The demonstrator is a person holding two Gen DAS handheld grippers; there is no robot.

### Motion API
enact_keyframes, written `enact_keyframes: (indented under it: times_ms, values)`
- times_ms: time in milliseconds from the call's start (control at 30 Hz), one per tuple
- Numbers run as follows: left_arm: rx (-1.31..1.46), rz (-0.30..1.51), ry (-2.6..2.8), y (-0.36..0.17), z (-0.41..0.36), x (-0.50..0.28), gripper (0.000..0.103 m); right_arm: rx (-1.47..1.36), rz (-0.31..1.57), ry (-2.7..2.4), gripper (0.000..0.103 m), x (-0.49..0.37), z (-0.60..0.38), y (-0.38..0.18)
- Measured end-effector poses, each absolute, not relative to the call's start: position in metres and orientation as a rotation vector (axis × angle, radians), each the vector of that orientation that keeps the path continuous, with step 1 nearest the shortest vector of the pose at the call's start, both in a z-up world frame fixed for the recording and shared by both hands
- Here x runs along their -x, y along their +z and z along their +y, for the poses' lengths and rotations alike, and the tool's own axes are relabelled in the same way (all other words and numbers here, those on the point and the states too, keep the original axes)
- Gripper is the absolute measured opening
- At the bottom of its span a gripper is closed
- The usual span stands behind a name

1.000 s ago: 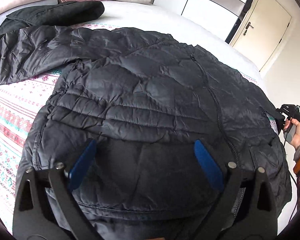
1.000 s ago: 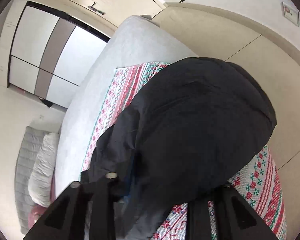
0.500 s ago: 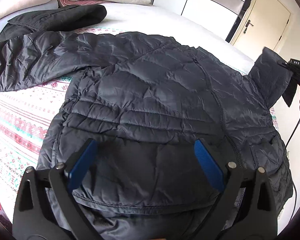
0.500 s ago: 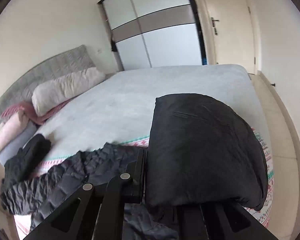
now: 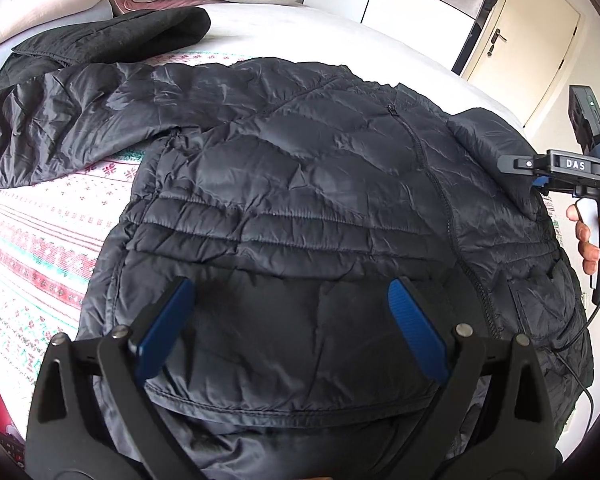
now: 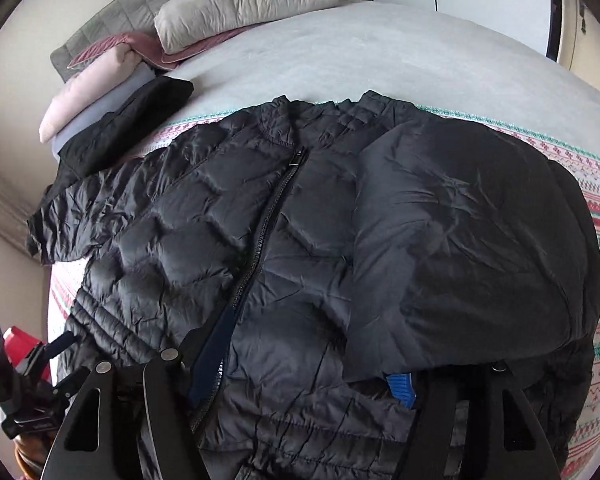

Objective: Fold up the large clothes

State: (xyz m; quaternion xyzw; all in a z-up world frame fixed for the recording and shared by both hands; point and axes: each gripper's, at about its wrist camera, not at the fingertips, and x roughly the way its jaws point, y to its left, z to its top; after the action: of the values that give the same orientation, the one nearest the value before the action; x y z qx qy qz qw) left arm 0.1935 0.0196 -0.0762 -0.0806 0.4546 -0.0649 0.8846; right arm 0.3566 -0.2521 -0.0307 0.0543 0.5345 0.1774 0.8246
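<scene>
Two tongs over black puffer jacket (image 5: pixel 300 184), left tongs (image 5: pixel 292 336) wide apart (empty), right tongs (image 5: pixel 540 178) marked "DAS", grip unclear.

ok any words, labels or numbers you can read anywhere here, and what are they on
"DAS": white letters on the black body of the right gripper, seen in the left wrist view.
Nothing else is readable: no label shows on the black puffer jacket, and the patterned bedspread carries ornament only. A faint dark mark at the bedspread's edge in the right wrist view is too small to read.
</scene>
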Motion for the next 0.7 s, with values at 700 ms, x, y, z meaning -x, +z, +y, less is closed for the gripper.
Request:
enact_keyframes:
  times_ms: [700]
  values:
    - [0.159, 0.93, -0.178, -0.06, 0.004, -0.189, 0.098, -0.53, 1.115, -0.04, 0.077, -0.365, -0.405, -0.03]
